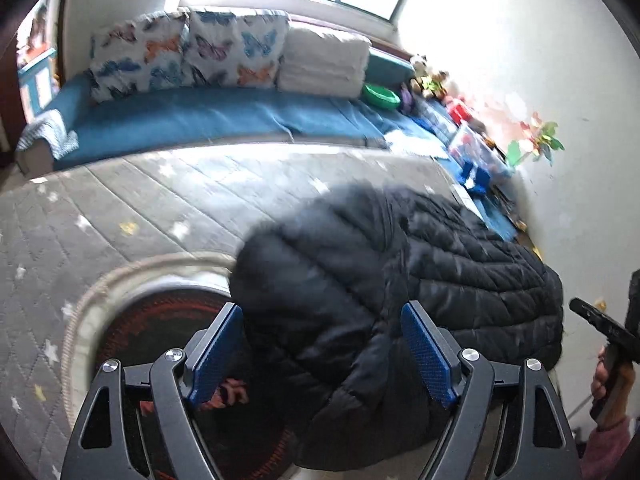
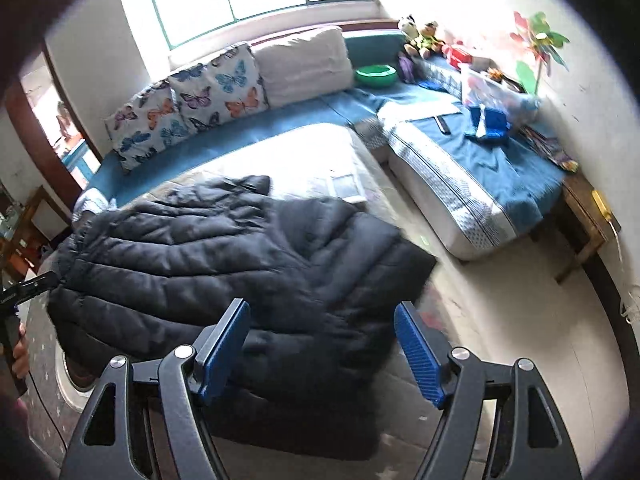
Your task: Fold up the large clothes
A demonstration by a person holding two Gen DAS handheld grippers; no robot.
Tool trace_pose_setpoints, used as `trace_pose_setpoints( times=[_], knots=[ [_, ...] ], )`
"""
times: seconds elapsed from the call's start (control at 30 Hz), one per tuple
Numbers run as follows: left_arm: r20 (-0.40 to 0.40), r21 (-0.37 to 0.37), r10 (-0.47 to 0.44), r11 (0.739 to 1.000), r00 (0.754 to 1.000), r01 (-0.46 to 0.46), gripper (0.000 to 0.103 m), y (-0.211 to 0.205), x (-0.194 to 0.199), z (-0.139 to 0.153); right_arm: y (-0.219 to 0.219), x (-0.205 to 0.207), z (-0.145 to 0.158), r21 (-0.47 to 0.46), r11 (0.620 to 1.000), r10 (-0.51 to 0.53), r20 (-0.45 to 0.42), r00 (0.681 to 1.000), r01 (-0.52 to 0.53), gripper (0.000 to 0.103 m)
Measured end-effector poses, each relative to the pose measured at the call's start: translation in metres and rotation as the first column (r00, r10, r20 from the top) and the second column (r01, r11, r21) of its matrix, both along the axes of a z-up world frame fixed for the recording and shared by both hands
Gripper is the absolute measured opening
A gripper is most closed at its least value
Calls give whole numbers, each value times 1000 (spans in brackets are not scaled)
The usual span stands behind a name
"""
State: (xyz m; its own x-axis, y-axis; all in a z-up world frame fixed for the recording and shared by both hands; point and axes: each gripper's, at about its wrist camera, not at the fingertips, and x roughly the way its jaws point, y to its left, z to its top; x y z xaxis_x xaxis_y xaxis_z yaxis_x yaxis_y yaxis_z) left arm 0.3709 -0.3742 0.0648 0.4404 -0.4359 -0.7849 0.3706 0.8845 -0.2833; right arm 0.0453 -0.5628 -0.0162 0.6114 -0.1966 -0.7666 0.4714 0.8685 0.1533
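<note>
A large black quilted puffer jacket (image 1: 400,280) lies spread on a grey quilted mat (image 1: 120,208) on the floor. It also shows in the right wrist view (image 2: 224,264). My left gripper (image 1: 322,352) is open and empty, hovering just above the jacket's near folded part. My right gripper (image 2: 322,352) is open and empty above the jacket's near edge. The right gripper's body shows at the right edge of the left wrist view (image 1: 604,328), and the left gripper's body shows at the left edge of the right wrist view (image 2: 24,288).
A round rug with a red and black pattern (image 1: 152,320) lies under the jacket's left side. A low blue sofa (image 2: 480,160) with butterfly cushions (image 2: 188,104), a green bowl (image 2: 376,75) and toys runs along the walls. A wooden table (image 2: 584,220) stands at right.
</note>
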Motion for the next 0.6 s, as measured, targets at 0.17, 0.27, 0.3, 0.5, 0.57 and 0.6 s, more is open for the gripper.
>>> trace_pose_setpoints(
  times=[0.17, 0.27, 0.3, 0.5, 0.57, 0.6],
  knots=[
    [56, -6, 8, 1000, 998, -7, 90, 20, -6, 21, 6, 15, 2, -24, 999, 29, 13, 999, -29, 81],
    [64, -49, -54, 997, 996, 57, 90, 14, -9, 26, 1, 22, -5, -9, 1000, 11, 33, 999, -11, 81],
    [69, -49, -82, 995, 994, 86, 90, 4, -10, 24, -1, 28, -10, -6, 1000, 1, 33, 999, -1, 81],
    [50, 7, -165, 986, 985, 165, 86, -47, -5, 0, -1, 41, -27, -88, 995, -42, 1, 999, 42, 82],
    [51, 43, -171, 985, 984, 169, 85, -61, -3, -13, 2, 46, -34, -129, 991, -38, -34, 999, 33, 85],
    [45, 61, -172, 984, 984, 169, 85, -64, -1, -19, 3, 47, -37, -146, 989, -35, -42, 998, 29, 86]
  ],
)
